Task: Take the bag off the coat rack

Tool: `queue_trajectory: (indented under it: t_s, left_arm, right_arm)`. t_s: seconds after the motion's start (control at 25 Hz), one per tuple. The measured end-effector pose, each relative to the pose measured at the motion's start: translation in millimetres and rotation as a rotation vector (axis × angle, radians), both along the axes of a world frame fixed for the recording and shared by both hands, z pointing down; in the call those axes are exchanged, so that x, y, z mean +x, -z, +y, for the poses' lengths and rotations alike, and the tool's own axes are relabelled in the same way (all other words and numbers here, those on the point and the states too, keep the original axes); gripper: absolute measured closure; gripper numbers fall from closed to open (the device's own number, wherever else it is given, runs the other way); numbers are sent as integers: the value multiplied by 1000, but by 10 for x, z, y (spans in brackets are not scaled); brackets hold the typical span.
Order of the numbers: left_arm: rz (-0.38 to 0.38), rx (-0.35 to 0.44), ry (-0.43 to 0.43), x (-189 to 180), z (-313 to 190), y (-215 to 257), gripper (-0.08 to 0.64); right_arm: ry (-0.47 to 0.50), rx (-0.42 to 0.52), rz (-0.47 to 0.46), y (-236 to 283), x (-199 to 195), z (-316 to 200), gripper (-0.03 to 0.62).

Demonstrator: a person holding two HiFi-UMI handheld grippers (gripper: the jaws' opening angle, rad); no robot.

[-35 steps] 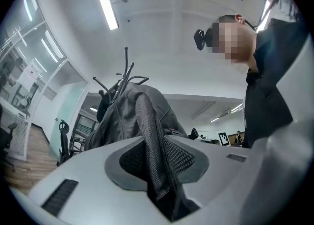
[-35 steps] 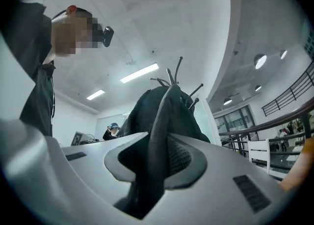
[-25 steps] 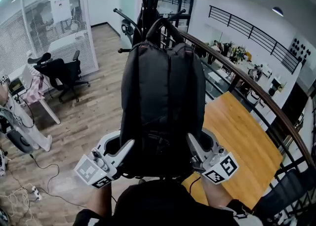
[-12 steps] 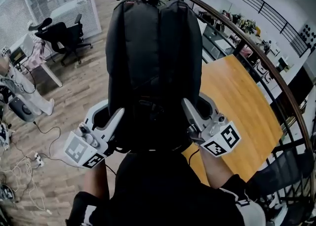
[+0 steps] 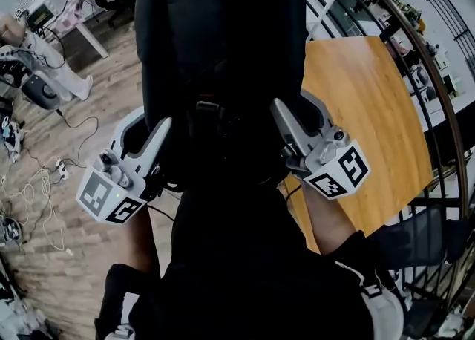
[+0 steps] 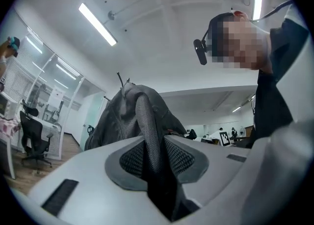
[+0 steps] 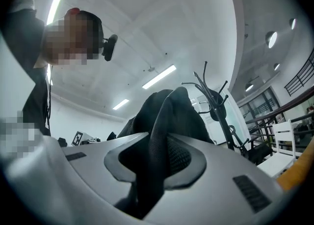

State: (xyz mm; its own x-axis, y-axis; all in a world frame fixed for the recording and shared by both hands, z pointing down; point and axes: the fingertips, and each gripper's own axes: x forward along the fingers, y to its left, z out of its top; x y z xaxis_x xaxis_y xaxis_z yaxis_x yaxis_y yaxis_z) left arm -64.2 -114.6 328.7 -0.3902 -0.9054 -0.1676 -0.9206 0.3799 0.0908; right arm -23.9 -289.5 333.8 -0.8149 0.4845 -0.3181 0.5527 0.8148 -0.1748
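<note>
A black backpack [image 5: 223, 56] hangs in front of me and fills the upper middle of the head view. My left gripper [image 5: 159, 138] is at its lower left side, my right gripper [image 5: 286, 119] at its lower right. In the left gripper view the jaws [image 6: 154, 162] are shut on a mesh shoulder strap [image 6: 147, 126] that runs up to the bag [image 6: 122, 116]. The right gripper [image 7: 154, 165] is likewise shut on the other strap [image 7: 164, 116]. The coat rack [image 7: 212, 94] stands behind the bag in the right gripper view, with bare hooks; it is out of the head view.
A wooden table [image 5: 364, 101] lies to the right, with a curved dark railing [image 5: 438, 101] beyond it. Cables [image 5: 37, 190] trail over the wood floor at the left. A desk [image 5: 85, 30] stands at the upper left. A white chair [image 7: 287, 138] stands near the rack.
The backpack has come closer and lower in the head view, still held by both grippers. The rack's hooks above it have left that view.
</note>
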Motion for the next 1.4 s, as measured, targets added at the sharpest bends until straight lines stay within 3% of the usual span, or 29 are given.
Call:
queue_trajectory:
  t_s: [0.24, 0.48, 1.0, 1.4]
  left_arm:
    - [3, -21, 56, 143, 355, -20, 448]
    - [27, -42, 75, 279, 581, -160, 448]
    - [84, -86, 17, 876, 909, -501, 449]
    - [152, -122, 7, 1261, 1273, -917, 449]
  right_arm:
    - [44, -3, 0, -30, 61, 356, 486]
    - [-8, 88, 7, -153, 187, 650, 485]
    - [-123, 104, 86, -460, 941, 1027, 486]
    - [-147, 76, 162, -877, 1383, 1411, 486]
